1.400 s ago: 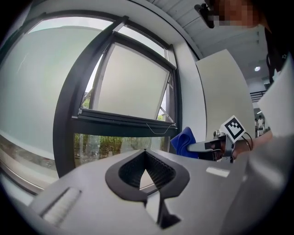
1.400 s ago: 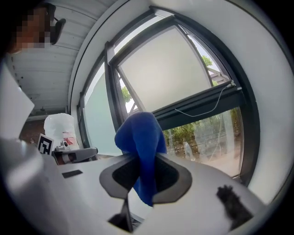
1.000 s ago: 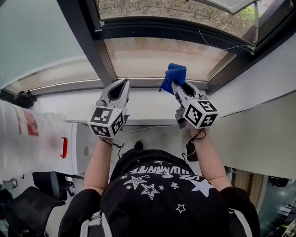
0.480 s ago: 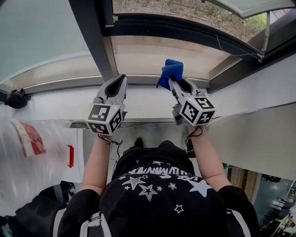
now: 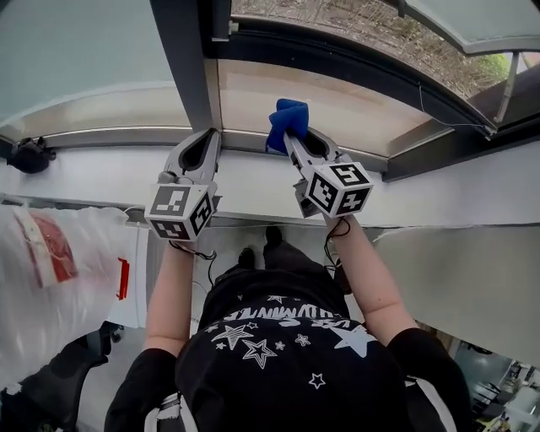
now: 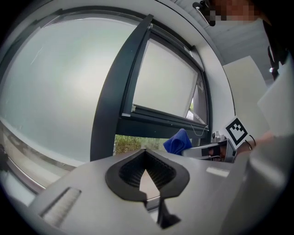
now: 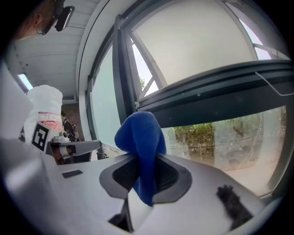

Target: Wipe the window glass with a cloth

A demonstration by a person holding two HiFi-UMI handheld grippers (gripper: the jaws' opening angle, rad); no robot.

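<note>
A blue cloth [image 5: 287, 122] [image 7: 139, 137] is bunched between the jaws of my right gripper [image 5: 292, 141] [image 7: 143, 160], which is shut on it. The cloth is held up close to the lower window pane [image 5: 337, 105] [image 7: 220, 133], just above the white sill [image 5: 253, 181]; whether it touches the glass is unclear. My left gripper [image 5: 205, 143] [image 6: 145, 153] is shut with nothing in it and points at the foot of the dark window post [image 5: 181, 59] [image 6: 115, 105]. From the left gripper view the cloth [image 6: 178, 141] shows off to the right.
A frosted pane [image 5: 76, 51] lies left of the post. A white plastic bag with red print [image 5: 51, 245] hangs at the left, a dark object [image 5: 29, 156] sits on the sill's left end. An opened sash [image 5: 472, 17] is at the top right; a white wall [image 5: 472, 253] runs along the right.
Both grippers have shifted left along the sill, nearer the dark post. The right one still holds the cloth, and the left stays shut.
</note>
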